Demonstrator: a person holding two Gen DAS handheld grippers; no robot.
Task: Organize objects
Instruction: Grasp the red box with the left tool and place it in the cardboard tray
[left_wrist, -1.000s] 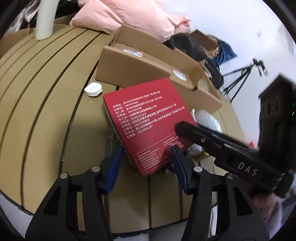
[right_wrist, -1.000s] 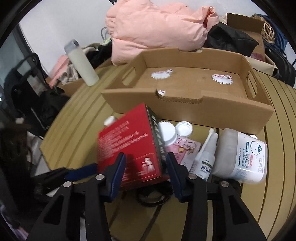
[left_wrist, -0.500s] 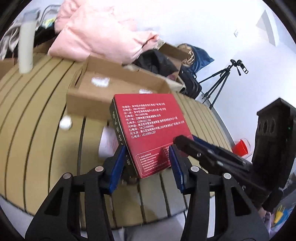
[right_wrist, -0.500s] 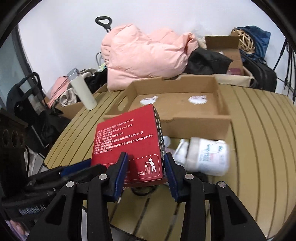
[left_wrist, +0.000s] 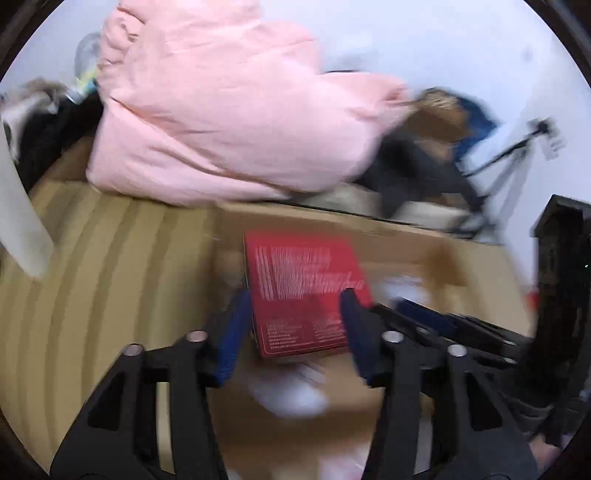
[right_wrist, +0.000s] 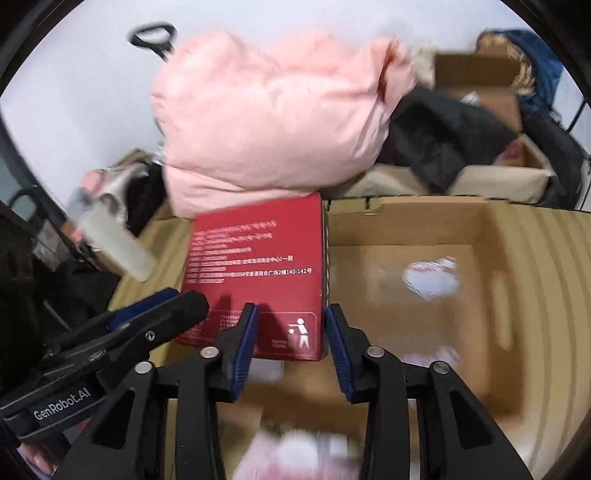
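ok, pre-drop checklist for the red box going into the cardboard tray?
1. Red box between both sets of jaws: ok. The right gripper and left gripper both straddle its near end.
2. Grip firm: cannot tell. Left jaws are opening, right jaws closing; pad contact is blurred.
3. Box over the cardboard tray: not ok. In the right wrist view it overhangs the tray's left wall.
4. Landing spot free: ok. The tray floor shows only white stickers.
5. Box level: not ok, it sits tilted.
6. Clear of the pink bedding: cannot tell.
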